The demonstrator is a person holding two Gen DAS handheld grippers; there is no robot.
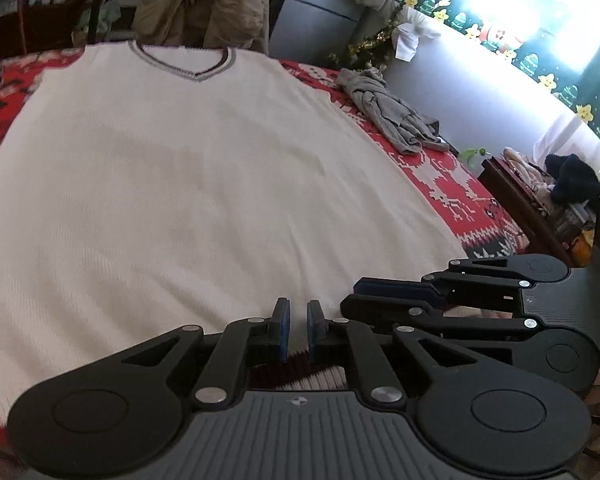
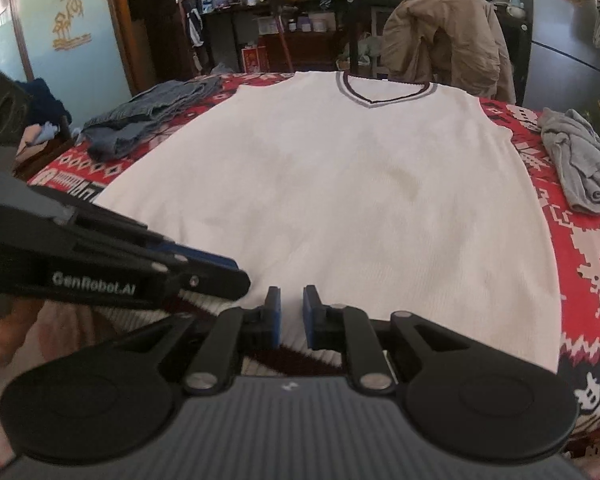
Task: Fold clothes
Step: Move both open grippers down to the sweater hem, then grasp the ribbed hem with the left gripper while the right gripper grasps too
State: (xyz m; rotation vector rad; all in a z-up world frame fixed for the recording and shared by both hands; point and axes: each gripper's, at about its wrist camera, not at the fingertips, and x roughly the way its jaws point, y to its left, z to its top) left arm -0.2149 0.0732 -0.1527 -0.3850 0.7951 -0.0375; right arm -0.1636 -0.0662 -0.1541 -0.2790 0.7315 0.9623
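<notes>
Just ahead of both hand-held grippers [image 1: 298,330] [image 2: 291,316], white vest [image 1: 188,184] [image 2: 340,184] flat.

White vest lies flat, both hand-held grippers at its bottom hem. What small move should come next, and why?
Probably close both on the hem. The white vest lies spread flat, neckline away, on the red patterned cloth. The left hand-held gripper and right hand-held gripper sit side by side over the near edge, jaws slightly apart, holding nothing.
</notes>
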